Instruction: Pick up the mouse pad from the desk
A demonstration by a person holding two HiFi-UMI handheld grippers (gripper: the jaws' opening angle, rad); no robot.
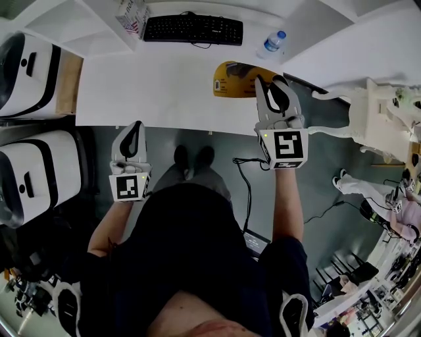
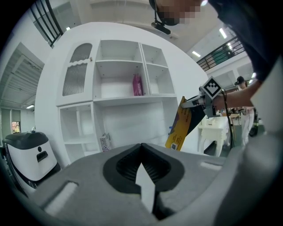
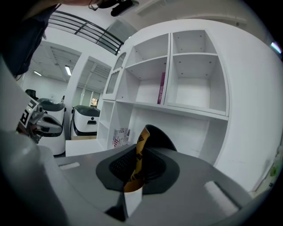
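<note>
A yellow mouse pad (image 1: 234, 79) with a black underside hangs tilted above the right part of the white desk (image 1: 158, 92), clear of its surface. My right gripper (image 1: 273, 81) is shut on its near edge. In the right gripper view the pad (image 3: 138, 152) stands on edge, clamped between the jaws. In the left gripper view the pad (image 2: 178, 128) dangles from the right gripper (image 2: 200, 101) in front of the shelves. My left gripper (image 1: 135, 128) hovers off the desk's front edge, shut and holding nothing (image 2: 141, 148).
A black keyboard (image 1: 193, 29), a small patterned box (image 1: 131, 16) and a water bottle (image 1: 273, 41) lie at the back of the desk. White shelving (image 3: 177, 70) rises behind it. White machines (image 1: 26, 72) stand at the left, white furniture (image 1: 375, 118) at the right.
</note>
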